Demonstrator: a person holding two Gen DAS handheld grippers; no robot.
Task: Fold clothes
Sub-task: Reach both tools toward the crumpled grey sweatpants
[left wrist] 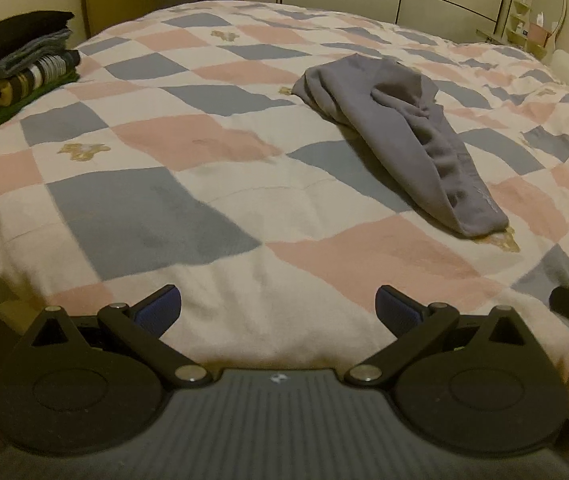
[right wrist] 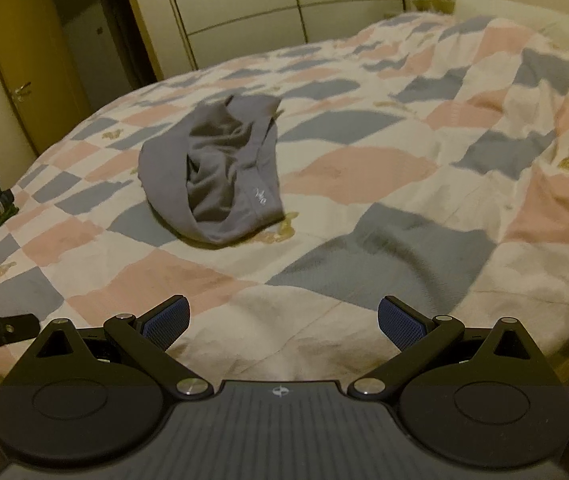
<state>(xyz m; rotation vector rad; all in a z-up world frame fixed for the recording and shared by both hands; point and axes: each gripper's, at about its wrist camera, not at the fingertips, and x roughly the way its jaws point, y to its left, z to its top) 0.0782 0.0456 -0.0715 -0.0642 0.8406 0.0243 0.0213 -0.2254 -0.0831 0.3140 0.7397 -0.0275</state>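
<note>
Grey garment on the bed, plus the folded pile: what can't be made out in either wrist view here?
- Grey garment: crumpled in both views, so its type and underside are hidden by its own folds; the small pale logo is too small to read.
- Folded pile: cut off by the left edge in both views, so the item count is unclear.
- Dresser items: too small and blurred in the left wrist view.

A home bedroom: a bed (left wrist: 204, 160) under a patchwork quilt (right wrist: 364, 168), a panelled wardrobe (right wrist: 244, 0), a wooden door (right wrist: 16, 52) and an oval mirror (left wrist: 549, 0).
</note>
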